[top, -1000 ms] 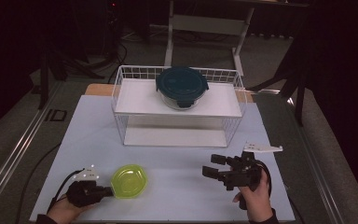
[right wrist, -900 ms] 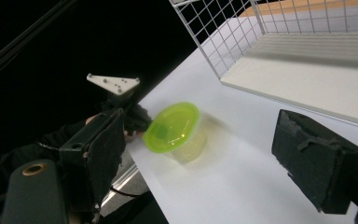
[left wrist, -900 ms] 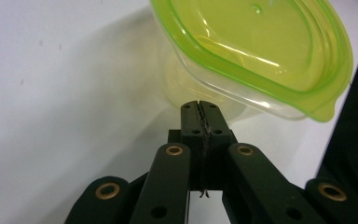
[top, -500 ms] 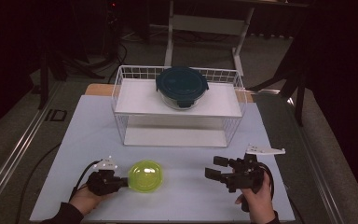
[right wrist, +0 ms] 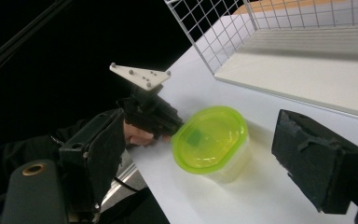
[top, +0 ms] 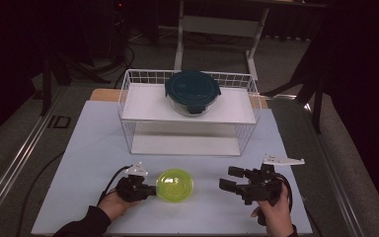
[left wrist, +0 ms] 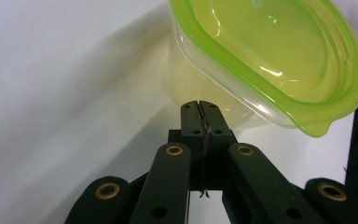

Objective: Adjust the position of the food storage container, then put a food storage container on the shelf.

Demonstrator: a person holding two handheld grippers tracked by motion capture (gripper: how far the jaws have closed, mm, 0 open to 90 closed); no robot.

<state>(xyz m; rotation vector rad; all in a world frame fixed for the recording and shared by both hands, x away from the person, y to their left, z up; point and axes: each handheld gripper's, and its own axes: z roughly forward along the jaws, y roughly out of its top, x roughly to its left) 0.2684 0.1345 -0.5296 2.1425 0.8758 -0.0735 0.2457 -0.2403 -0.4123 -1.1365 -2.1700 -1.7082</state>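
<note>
A yellow-green lidded plastic container (top: 174, 184) stands on the white table near its front edge. My left gripper (top: 153, 190) lies low on the table just left of it. Its jaws are shut with nothing between them, and their tips (left wrist: 199, 105) press against the container's (left wrist: 270, 60) side wall. In the right gripper view the container (right wrist: 209, 140) sits ahead, with the left gripper (right wrist: 168, 123) and its hand touching it from the far side. My right gripper (top: 231, 178) hovers open to the right of the container, jaws pointing left toward it, holding nothing.
A white wire rack (top: 128, 106) with a shelf stands at the middle back of the table. A glass bowl with a dark teal lid (top: 192, 89) rests on the shelf. The lower level under the shelf holds a bare white board (top: 182, 144).
My left gripper has slid to the right along the table, and the yellow-green container has moved right ahead of its tips. The right gripper has stayed in place.
</note>
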